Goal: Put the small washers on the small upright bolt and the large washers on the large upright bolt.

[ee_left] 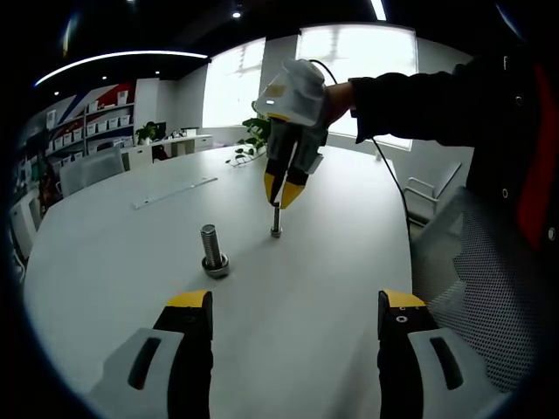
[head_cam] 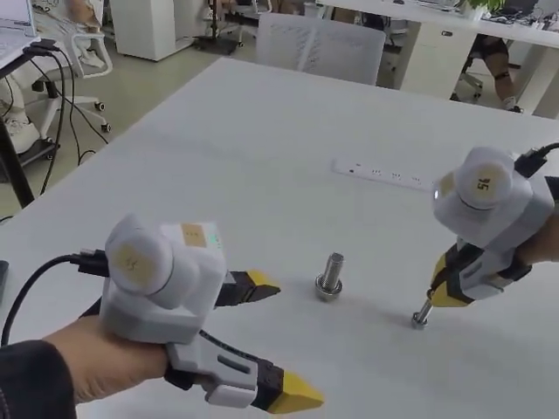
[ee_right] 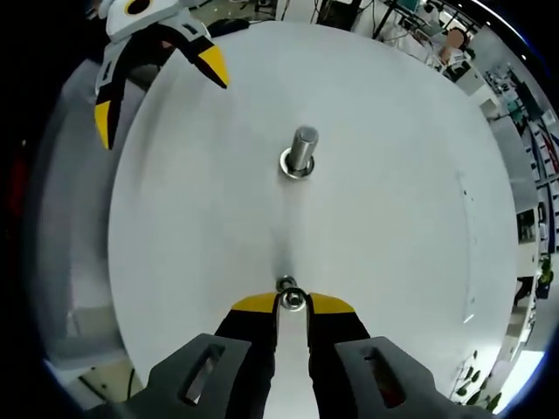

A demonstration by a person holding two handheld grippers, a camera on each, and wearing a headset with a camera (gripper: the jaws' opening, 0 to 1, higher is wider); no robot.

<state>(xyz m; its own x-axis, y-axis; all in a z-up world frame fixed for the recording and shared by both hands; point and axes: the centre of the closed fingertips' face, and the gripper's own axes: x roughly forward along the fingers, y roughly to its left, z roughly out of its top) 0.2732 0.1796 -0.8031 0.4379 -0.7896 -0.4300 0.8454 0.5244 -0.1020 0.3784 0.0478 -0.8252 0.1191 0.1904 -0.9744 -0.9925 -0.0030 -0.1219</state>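
Count: two tools, two bolts, one small washer in grip.

The left tool (head_cam: 279, 340) has its jaws spread wide and holds nothing. The right tool (head_cam: 448, 295) has its jaws drawn almost together on the small washer (ee_right: 291, 300), which is pinched between the yellow tips.

The small upright bolt (head_cam: 421, 316) stands on the bench (head_cam: 262, 157) directly under the right tool's tips. Its long axis is vertical, with the top end at the tips.

The large upright bolt (head_cam: 329, 275) stands ahead of the left tool's open jaws, between the two tools — axis vertical, wider end down. A ring (ee_right: 295, 164) lies around its base; whether that is one washer or several cannot be told.

The right gripper view looks down on the washer as an open ring; in the head view the tips cover that spot. The left gripper view gives both bolts side-on — the small one beyond the large one.
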